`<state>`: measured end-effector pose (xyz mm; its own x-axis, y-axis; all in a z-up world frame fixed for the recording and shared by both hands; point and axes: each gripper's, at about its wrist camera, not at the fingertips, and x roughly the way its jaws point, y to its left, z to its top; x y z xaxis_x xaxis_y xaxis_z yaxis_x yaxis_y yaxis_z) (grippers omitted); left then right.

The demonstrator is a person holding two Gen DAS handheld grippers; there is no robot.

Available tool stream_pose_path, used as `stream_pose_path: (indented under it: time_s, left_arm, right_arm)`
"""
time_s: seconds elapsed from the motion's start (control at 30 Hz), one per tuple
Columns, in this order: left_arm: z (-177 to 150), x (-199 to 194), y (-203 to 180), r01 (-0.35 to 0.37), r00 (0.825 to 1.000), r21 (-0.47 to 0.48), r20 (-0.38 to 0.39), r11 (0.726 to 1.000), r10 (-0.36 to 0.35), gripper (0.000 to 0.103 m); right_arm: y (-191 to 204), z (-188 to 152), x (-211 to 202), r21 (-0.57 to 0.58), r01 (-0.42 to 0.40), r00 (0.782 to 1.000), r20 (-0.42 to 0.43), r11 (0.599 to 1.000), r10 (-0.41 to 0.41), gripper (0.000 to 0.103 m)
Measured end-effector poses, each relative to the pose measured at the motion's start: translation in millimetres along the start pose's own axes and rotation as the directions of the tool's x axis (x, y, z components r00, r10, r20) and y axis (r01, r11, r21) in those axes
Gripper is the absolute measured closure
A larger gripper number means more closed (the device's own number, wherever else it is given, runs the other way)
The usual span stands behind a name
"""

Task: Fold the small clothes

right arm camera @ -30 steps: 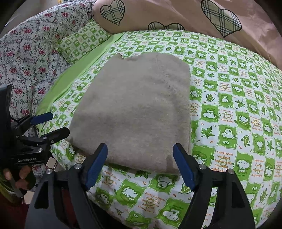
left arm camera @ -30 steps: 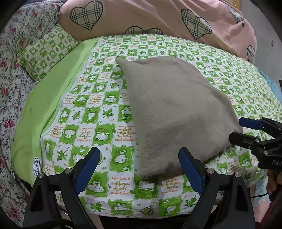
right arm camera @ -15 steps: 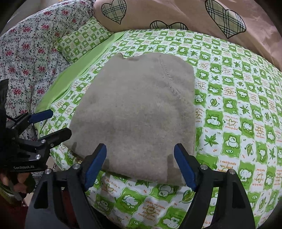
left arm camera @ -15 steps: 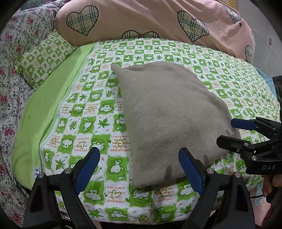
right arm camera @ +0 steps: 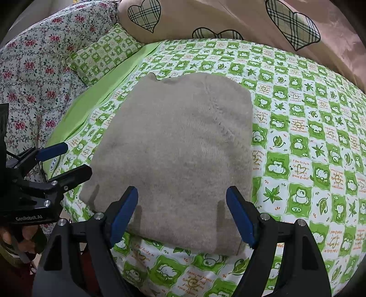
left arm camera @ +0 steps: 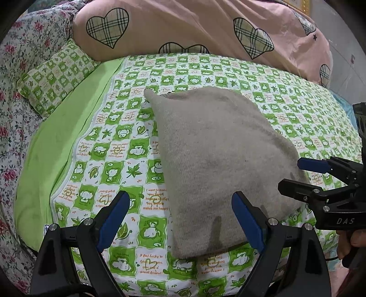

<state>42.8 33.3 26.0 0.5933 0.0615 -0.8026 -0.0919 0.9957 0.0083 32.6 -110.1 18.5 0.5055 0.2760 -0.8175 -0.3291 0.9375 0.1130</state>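
A folded beige knit garment (left arm camera: 219, 155) (right arm camera: 178, 148) lies flat on the green-and-white checked bedsheet (left arm camera: 119, 141) (right arm camera: 304, 128). My left gripper (left arm camera: 180, 219) hovers open over the garment's near left corner, nothing between its blue pads. My right gripper (right arm camera: 181, 214) stands open above the garment's near edge, its pads apart and clear of the cloth. Each gripper also shows in the other's view: the right gripper (left arm camera: 304, 176) at the garment's right edge, the left gripper (right arm camera: 68, 160) at its left edge, both open.
A small checked pillow (left arm camera: 57, 75) (right arm camera: 105, 52) and a floral quilt (left arm camera: 16, 96) (right arm camera: 29, 68) lie on the left. A pink duvet with plaid hearts (left arm camera: 205, 29) (right arm camera: 228, 18) is heaped at the back. A hand (right arm camera: 16, 237) grips the left tool's handle.
Both views have shifted slightly back from the bed, so the garment sits lower and nearer in the frames. The garment itself has not moved and both grippers stay open.
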Motion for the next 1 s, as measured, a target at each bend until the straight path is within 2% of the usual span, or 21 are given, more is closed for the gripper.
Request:
stream_pose_path:
  time_s: [0.3,1.0]
  left_arm:
    - [5,0,-1,0.002,1.0,-0.004,0.006,1.0,-0.002,0.012]
    - [6,-1,-5,-0.004,1.0,0.0,0.005,1.0,0.004,0.011]
  right_arm:
    - [1,10,-2,-0.006,-0.005,1.0,0.006,1.0,0.005,0.023]
    - [3,9,0,-0.013,-0.01,1.0,0.001,1.0,0.01,0.023]
